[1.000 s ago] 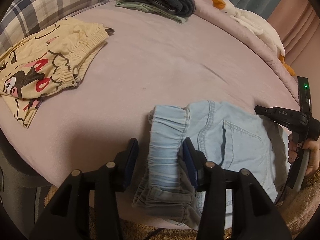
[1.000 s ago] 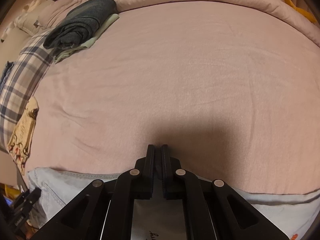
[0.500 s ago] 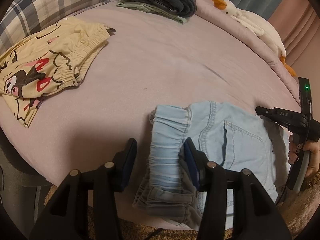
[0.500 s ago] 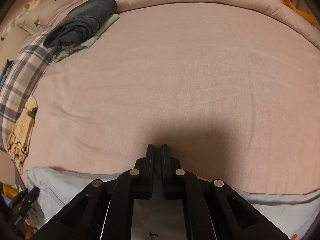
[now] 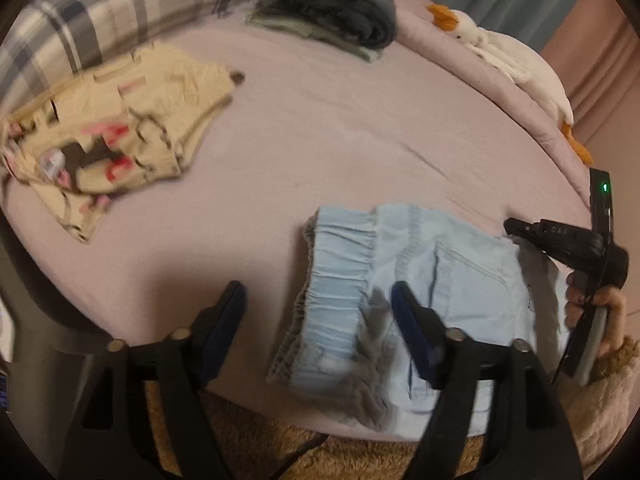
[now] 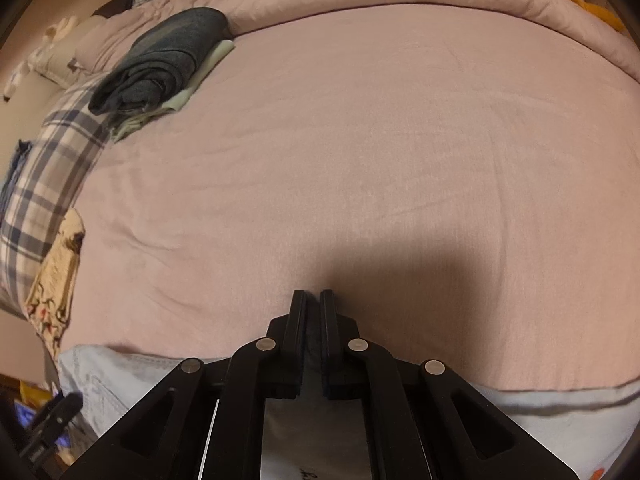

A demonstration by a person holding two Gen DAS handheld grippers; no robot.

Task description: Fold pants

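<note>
Light blue denim pants lie folded on the pink bed sheet near its front edge, elastic waistband to the left. My left gripper hovers just above that waistband. Its jaws are opening and stand wide on either side of the band, with the pads off the cloth. My right gripper, held by a hand, points at the pants' far right edge. In the right wrist view the right gripper is shut with nothing visible between its fingers. The pants spread below it.
A yellow cartoon-print garment lies at the left of the bed. A dark grey folded stack sits at the back, beside a plaid pillow. A white goose plush lies along the right edge. Bare sheet fills the middle.
The left gripper's jaws have spread much wider around the waistband and the gripper has lifted a little. The pants stay where they lay. The right gripper has not moved.
</note>
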